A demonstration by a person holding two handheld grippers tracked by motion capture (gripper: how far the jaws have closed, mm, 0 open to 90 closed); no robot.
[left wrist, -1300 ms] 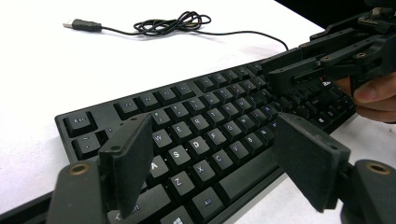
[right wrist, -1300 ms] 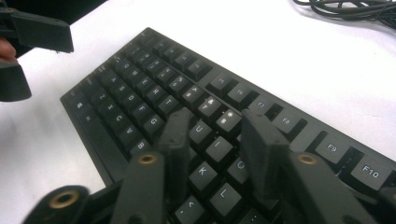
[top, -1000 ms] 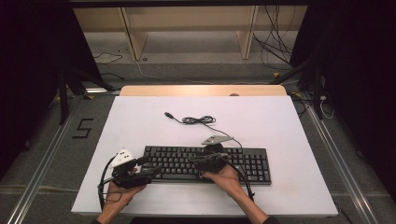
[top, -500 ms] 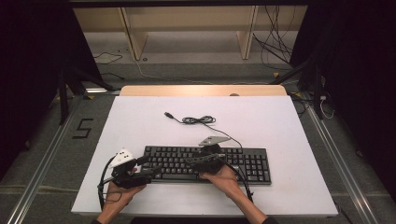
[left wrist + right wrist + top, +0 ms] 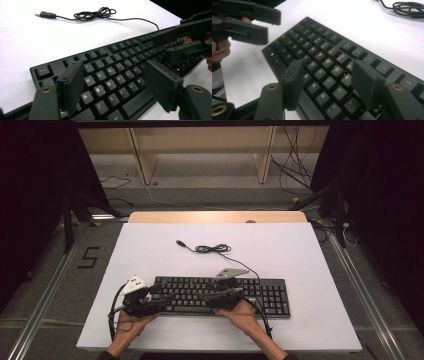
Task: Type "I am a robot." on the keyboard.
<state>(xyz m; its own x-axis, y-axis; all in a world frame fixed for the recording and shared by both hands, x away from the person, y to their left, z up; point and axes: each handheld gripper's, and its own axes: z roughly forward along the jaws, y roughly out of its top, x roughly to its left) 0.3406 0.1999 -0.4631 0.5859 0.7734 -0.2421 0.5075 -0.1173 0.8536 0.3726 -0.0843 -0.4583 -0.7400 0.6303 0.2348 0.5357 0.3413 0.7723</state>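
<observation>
A black keyboard [image 5: 260, 292] lies near the front edge of the white table [image 5: 300, 250]. Its cable [image 5: 212, 248] coils behind it and ends in a loose USB plug [image 5: 181, 243]. My left gripper [image 5: 167, 299] is open, its jaws over the keyboard's left end. In the left gripper view the left gripper [image 5: 113, 75] spans the letter keys [image 5: 110, 65] without touching them. My right gripper [image 5: 209, 299] points left over the middle keys. Its jaws have just been opening, and in the right gripper view the right gripper [image 5: 328, 72] holds nothing, only keys [image 5: 324, 60] below.
The two grippers face each other closely over the keyboard: the right gripper [image 5: 162, 47] shows in the left gripper view, the left gripper [image 5: 272, 25] in the right gripper view. Wooden shelving [image 5: 200, 150] stands beyond the table's far edge.
</observation>
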